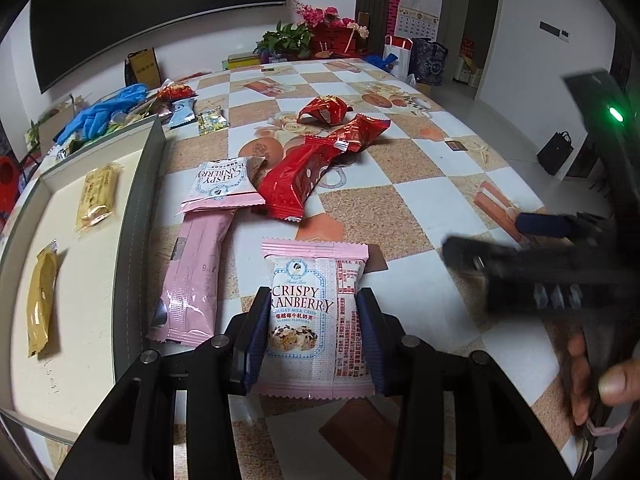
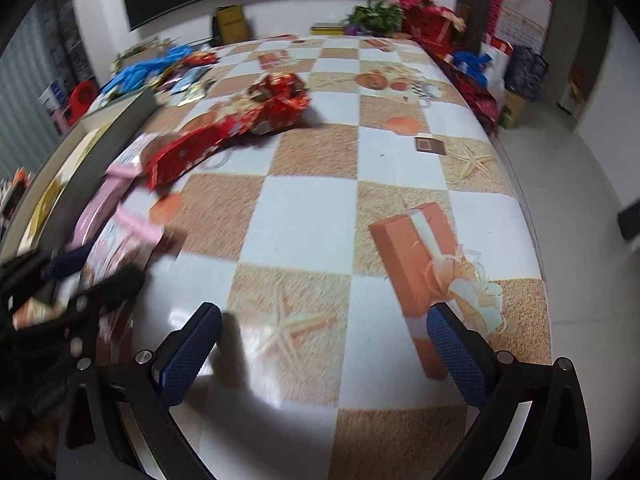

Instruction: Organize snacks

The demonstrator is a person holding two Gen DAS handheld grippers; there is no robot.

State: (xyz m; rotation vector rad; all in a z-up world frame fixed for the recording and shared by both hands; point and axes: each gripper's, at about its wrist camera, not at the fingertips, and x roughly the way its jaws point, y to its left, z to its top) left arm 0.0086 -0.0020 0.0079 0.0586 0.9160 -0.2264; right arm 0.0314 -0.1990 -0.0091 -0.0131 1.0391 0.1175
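A pink "Crispy Cranberry" packet [image 1: 316,280] lies on the checked tablecloth [image 1: 400,208], and my left gripper [image 1: 314,300] is shut on it, its blue pads pressing both side edges. To its left lie a long pink packet [image 1: 196,280], a second cranberry packet [image 1: 224,184] and several red packets [image 1: 296,176]. A white tray [image 1: 140,200] at the left holds two yellow packets [image 1: 98,196]. My right gripper [image 2: 324,316] stands wide open over bare cloth with nothing between its fingers; in the left wrist view it shows blurred at the right [image 1: 500,236].
Blue gloves [image 1: 104,112] and small loose packets [image 1: 182,112] crowd the back left corner. Flowers and a red box [image 1: 328,28] stand past the far end. The table's right edge [image 2: 528,208] drops to the floor. A person's hand [image 1: 600,384] grips the right tool.
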